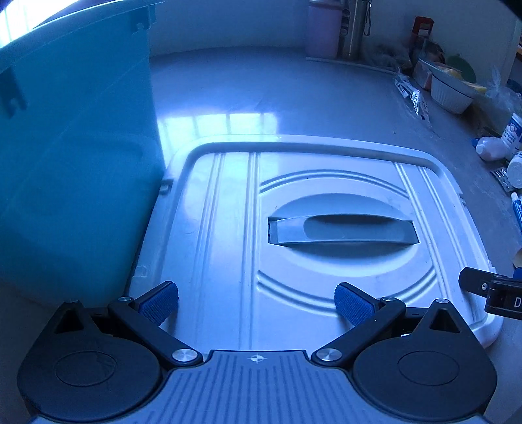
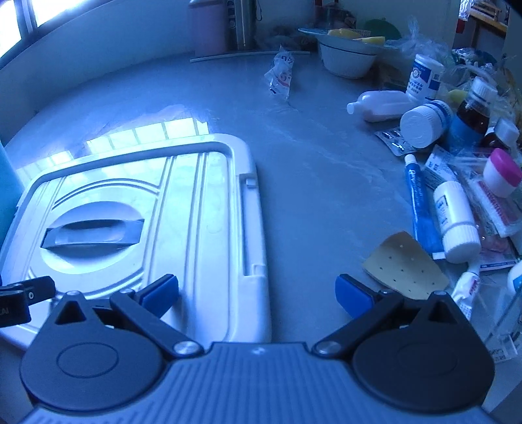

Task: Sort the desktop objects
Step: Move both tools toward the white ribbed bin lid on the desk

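A white box lid with a grey handle lies flat on the grey table, beside a tall teal bin. My left gripper hovers open over the lid's near edge, nothing between its blue pads. In the right wrist view the same lid lies at the left, and my right gripper stands open above the lid's right edge and bare table. A tan perforated patch, a blue tube and a white bottle lie to its right.
Medicine bottles, a pink-capped jar, sachets and packets crowd the right side. A white bowl with yellow pieces, a steel flask and a pink cup stand at the back. A wrapper lies mid-table.
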### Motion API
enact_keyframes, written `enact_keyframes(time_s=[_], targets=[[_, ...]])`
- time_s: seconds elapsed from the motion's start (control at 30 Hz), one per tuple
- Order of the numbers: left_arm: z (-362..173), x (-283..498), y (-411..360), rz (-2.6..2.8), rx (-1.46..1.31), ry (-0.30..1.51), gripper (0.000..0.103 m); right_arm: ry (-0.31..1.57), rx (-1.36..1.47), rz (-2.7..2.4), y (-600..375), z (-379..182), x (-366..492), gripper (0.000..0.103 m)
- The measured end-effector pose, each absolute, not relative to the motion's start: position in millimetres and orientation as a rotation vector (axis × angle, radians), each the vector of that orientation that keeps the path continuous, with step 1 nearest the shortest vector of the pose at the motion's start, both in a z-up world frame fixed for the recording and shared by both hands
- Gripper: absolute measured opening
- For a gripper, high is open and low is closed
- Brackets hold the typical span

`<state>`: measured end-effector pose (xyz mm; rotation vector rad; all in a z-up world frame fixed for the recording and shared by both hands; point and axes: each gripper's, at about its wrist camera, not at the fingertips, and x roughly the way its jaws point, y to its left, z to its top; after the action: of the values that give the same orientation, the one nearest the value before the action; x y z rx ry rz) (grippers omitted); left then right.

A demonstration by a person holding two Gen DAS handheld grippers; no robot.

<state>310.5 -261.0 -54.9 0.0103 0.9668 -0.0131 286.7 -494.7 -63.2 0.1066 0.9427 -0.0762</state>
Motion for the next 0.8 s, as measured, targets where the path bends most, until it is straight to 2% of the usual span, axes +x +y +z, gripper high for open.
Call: enact_keyframes(time_s=[0.2,0.8], targets=[[-55.0,313.6,-261.8,-0.005,0.014,0.969,0.103,0.989,0.170,-0.052,-500.1,-64.2,298.0,0.103],[-53.2,295.3,-263.1,-0.003,0.019,0.982,0.103,1.078,0.103,0.028,-481.5,-60.0,283.9,0.103]])
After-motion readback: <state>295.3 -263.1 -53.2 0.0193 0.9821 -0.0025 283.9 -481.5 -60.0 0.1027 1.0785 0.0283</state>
